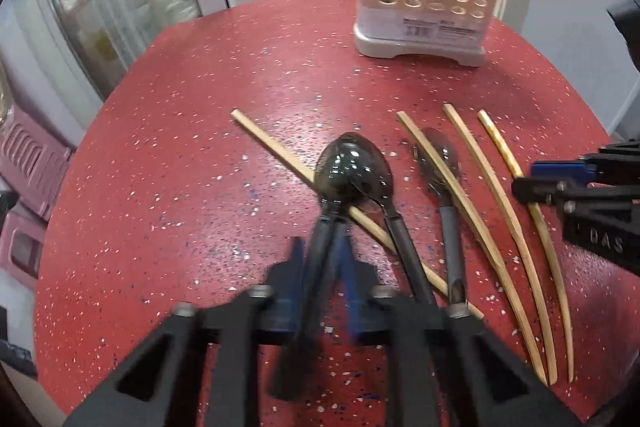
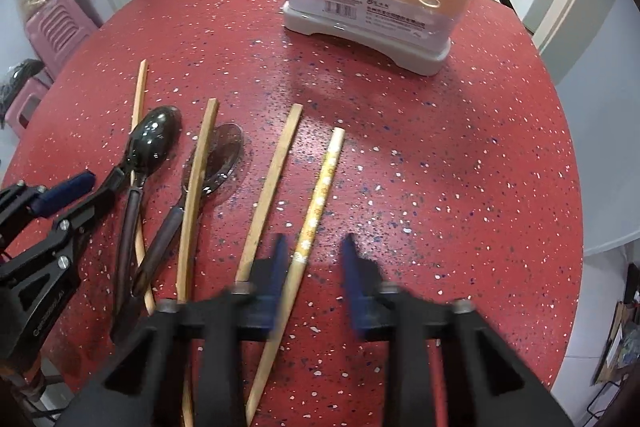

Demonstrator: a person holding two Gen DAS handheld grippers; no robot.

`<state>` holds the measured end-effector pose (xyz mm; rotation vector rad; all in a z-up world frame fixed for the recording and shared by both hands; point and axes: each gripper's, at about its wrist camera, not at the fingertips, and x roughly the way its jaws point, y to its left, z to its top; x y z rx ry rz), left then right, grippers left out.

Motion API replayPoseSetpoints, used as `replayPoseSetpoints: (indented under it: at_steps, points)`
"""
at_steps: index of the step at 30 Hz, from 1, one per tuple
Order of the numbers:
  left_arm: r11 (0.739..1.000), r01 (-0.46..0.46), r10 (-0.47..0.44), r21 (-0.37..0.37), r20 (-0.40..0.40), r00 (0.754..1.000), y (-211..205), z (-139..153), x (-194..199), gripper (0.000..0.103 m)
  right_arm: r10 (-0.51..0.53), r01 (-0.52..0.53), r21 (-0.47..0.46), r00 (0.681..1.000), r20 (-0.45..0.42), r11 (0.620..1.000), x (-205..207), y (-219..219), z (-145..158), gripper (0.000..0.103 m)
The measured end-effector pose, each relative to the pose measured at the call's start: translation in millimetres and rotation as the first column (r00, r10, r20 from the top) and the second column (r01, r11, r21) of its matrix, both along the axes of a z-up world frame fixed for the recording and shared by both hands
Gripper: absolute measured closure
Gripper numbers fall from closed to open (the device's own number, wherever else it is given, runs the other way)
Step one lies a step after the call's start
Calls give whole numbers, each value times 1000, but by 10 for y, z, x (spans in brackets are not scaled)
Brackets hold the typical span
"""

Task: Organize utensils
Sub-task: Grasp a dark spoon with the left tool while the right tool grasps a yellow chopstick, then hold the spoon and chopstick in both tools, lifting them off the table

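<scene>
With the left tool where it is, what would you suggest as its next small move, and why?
Probably lift the left tool straight up a little: it is shut on the handle of the dark spoon, and that spoon lies across a chopstick, which dragging sideways might disturb.

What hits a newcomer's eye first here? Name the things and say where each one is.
The dark spoon in the middle, its handle clamped in the left gripper's jaws, over the speckled red table. To its right lie pale chopsticks, the flowered chopstick between the right gripper's jaws. At the table's far edge stands a beige utensil holder with round holes.
</scene>
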<state>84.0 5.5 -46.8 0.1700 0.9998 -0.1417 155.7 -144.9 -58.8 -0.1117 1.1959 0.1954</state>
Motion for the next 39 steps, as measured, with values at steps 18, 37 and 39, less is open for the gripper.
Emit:
replayPoseSetpoints:
  at_steps: [18, 37, 39]
  points:
    - [952, -108, 120, -287, 25, 992, 440, 273, -97, 76, -72, 69, 261, 997, 3, 963, 14, -608, 142, 94]
    - [977, -107, 86, -182, -122, 989, 148, 51, 55, 76, -52, 63, 253, 997, -50, 965, -52, -483, 10, 94]
    - [973, -111, 86, -203, -129, 988, 164, 63, 64, 76, -50, 60, 258, 998, -47, 964, -56, -496, 20, 94]
